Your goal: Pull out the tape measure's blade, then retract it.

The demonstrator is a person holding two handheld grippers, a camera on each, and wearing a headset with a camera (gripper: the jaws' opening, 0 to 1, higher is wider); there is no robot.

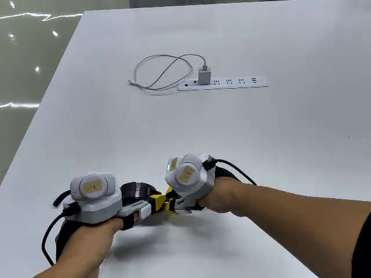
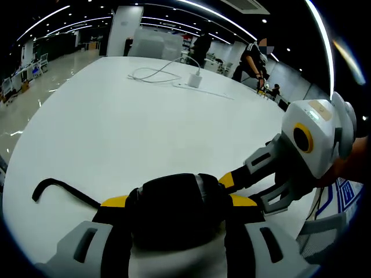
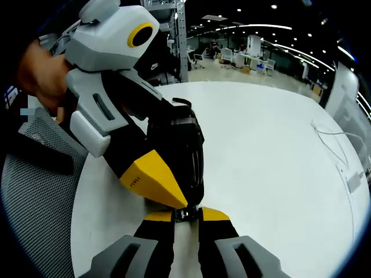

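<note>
Tape measure (image 3: pixel 179 145), near edge of table (image 1: pixel 232 127): left gripper (image 1: pixel 153 202) is clamping it, right gripper (image 3: pixel 186 215) is pinching blade hook (image 3: pixel 186 212); pull-out is starting, calling for a straight outward draw.

A wide white bench (image 1: pixel 261 133) stretches away under bright, even light, its top matte and plain. Past its left edge lies a glossy grey-green floor (image 1: pixel 26 58) streaked with lamp reflections. The gripper views open on a large hall with a dark ceiling, long strip lights (image 3: pixel 269 26) and small spot lamps. There is a white column (image 2: pixel 124 29), distant desks and chairs (image 3: pixel 232 55), and a grey mesh chair back (image 3: pixel 35 191) beside the bench.
</note>
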